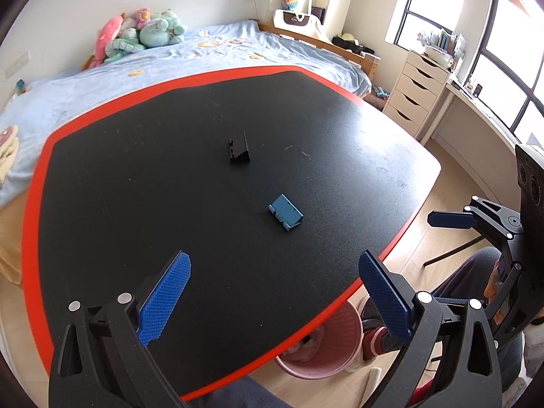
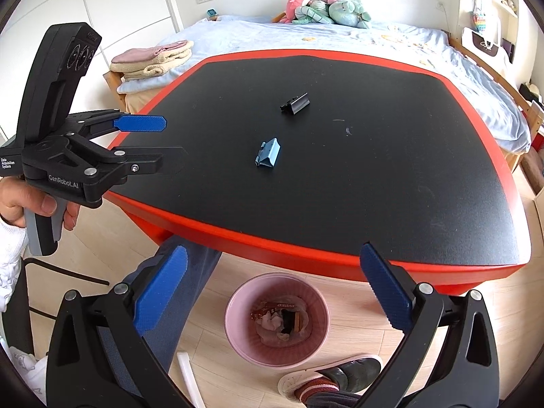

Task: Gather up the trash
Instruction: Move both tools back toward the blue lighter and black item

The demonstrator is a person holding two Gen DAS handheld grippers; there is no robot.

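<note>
A pink trash bin (image 2: 277, 319) stands on the floor by the table's near edge, with wrappers and crumpled tissue inside; its rim also shows in the left wrist view (image 1: 323, 343). My right gripper (image 2: 273, 285) is open and empty, hovering above the bin. My left gripper (image 1: 273, 289) is open and empty over the table's front part; it also shows in the right wrist view (image 2: 170, 139). A blue binder clip (image 1: 285, 216) (image 2: 267, 154) and a black binder clip (image 1: 239, 148) (image 2: 295, 103) lie on the black table top (image 1: 136, 187).
The table has a red edge (image 2: 272, 238). A bed (image 1: 170, 57) with plush toys lies behind it. A white drawer unit (image 1: 416, 91) stands at the right. A person's legs and slippered foot (image 2: 333, 374) are beside the bin.
</note>
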